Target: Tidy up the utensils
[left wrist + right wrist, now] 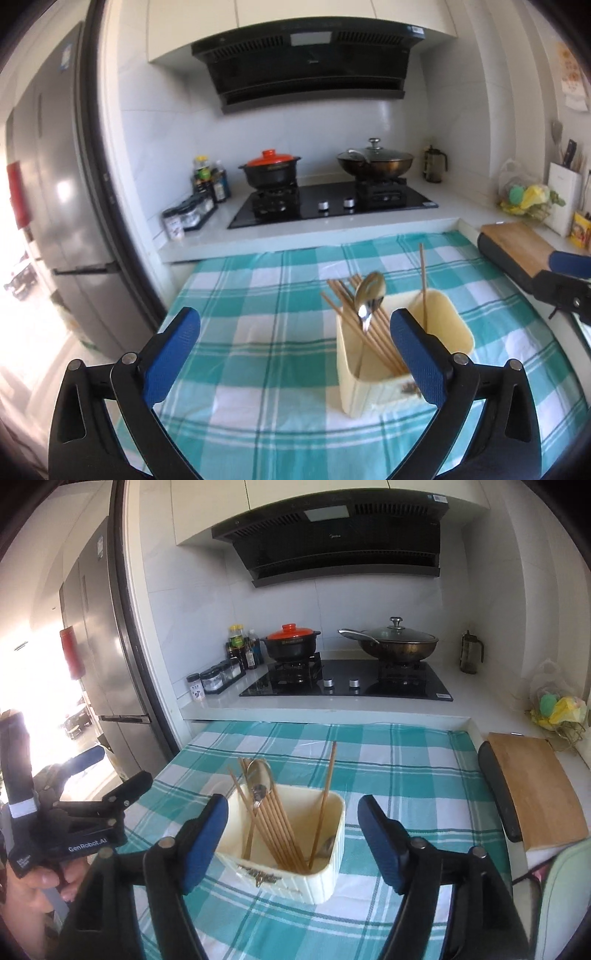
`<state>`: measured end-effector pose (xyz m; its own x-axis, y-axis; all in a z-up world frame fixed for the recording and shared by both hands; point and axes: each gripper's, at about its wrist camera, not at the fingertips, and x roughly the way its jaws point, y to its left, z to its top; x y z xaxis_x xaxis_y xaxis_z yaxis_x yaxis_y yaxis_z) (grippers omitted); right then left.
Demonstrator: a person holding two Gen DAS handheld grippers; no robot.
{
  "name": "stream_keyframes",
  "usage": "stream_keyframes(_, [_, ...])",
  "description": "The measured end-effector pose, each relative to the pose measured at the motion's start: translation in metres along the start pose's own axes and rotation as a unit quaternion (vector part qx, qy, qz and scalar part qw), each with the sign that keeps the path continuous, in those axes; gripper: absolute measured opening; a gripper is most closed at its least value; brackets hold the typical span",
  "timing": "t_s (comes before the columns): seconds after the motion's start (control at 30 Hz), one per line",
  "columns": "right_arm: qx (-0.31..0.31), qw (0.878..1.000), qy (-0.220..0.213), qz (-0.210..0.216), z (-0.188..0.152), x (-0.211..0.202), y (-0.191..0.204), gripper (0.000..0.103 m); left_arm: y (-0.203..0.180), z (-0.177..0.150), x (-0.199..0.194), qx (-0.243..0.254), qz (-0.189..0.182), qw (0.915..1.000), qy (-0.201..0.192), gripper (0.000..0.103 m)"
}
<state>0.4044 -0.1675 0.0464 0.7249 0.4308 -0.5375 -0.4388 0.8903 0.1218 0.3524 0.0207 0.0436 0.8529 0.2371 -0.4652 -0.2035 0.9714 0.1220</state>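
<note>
A cream utensil holder (369, 391) stands on the teal checked tablecloth (266, 369). It holds a bundle of wooden chopsticks (351, 310), a metal spoon (369, 291) leaning on them, and one chopstick (423, 284) standing apart in the right half. My left gripper (295, 317) is open and empty, with the holder just past its right finger. In the right wrist view the holder (306, 882), chopsticks (275, 816) and spoon (260, 775) sit just ahead of my right gripper (293, 805), which is open and holds nothing. A hand (44, 882) carries the left gripper at the left edge.
Behind the table runs a white counter with a black gas hob (332, 206), a red-lidded pot (271, 170) and a lidded wok (375, 160). Spice jars (188, 216) stand at its left. A wooden cutting board (532, 790) lies on the right, a steel fridge (55, 184) on the left.
</note>
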Motion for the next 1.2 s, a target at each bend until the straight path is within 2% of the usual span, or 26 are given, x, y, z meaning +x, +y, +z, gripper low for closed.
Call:
stream_keyframes(0.1, [-0.001, 1.000, 0.000, -0.010, -0.019, -0.021, 0.009, 0.086, -0.004, -0.017, -0.022, -0.006, -0.001, 1.0000, -0.002, 0.103])
stream_keyframes(0.33, [-0.021, 0.998, 0.013, -0.064, -0.062, -0.050, 0.027, 0.089, -0.005, -0.047, -0.053, 0.000, -0.025, 0.9994, 0.023, 0.102])
stream_keyframes(0.43, [-0.025, 0.997, 0.010, -0.076, -0.073, -0.061, 0.035, 0.089, -0.005, -0.054, -0.059, 0.001, -0.044, 0.9980, 0.045, 0.103])
stream_keyframes(0.53, [-0.016, 0.997, 0.006, -0.074, -0.079, -0.071, 0.038, 0.092, -0.003, -0.059, -0.070, -0.003, -0.049, 0.9974, 0.054, 0.103])
stream_keyframes(0.6, [-0.015, 0.997, 0.006, -0.076, -0.080, -0.076, 0.042, 0.103, 0.000, -0.061, -0.077, -0.006, -0.051, 0.9971, 0.055, 0.103])
stream_keyframes(1.2, [-0.044, 0.996, -0.017, -0.075, -0.077, -0.105, 0.079, 0.103, 0.013, -0.064, -0.097, -0.029, -0.054, 0.9963, 0.059, 0.103])
